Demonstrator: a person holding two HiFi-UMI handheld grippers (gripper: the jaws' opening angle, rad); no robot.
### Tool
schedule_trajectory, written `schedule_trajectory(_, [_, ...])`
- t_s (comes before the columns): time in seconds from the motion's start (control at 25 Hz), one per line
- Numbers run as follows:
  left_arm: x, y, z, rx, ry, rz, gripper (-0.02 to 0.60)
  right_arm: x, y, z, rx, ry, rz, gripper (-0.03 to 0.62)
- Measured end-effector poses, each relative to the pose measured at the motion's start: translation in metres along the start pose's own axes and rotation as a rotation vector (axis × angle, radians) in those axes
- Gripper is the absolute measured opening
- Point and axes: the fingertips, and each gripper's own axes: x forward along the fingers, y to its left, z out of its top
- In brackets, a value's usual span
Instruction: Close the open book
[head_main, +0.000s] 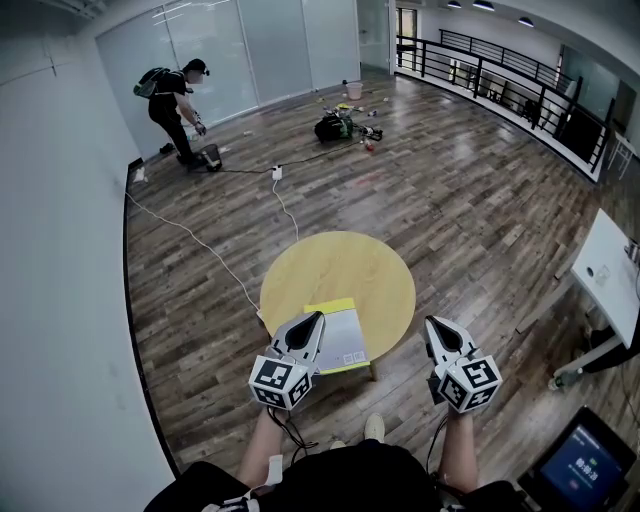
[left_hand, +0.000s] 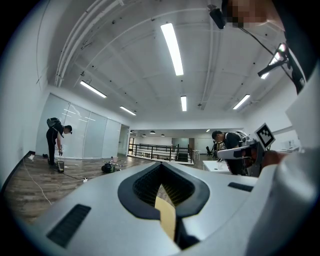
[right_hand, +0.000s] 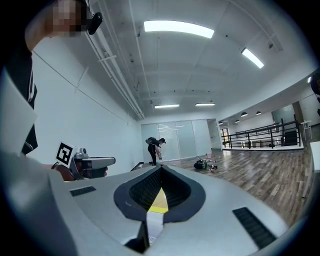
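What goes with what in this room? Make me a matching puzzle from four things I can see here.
Things:
1. book
2. round table
3. right gripper
4. person in black

Descriptions:
A. bent over at the far end of the room
B. jaws shut, to the right of the table in the head view
C. light wood top
D. yellow and grey, lying on the table's near side

Pairs: 1-D, 2-C, 3-B, 4-A

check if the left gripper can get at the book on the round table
Probably yes: the left gripper hangs by the left edge of the book, and nothing on the table lies between them.
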Motion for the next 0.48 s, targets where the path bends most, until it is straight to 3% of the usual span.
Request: schedule_trajectory(0.48, [-0.0017,-0.0005,0.0008,0.000,0.003,0.005,-0.002,-0.0006,-0.0010,-0.0014,0.014,0.005,0.005,0.003])
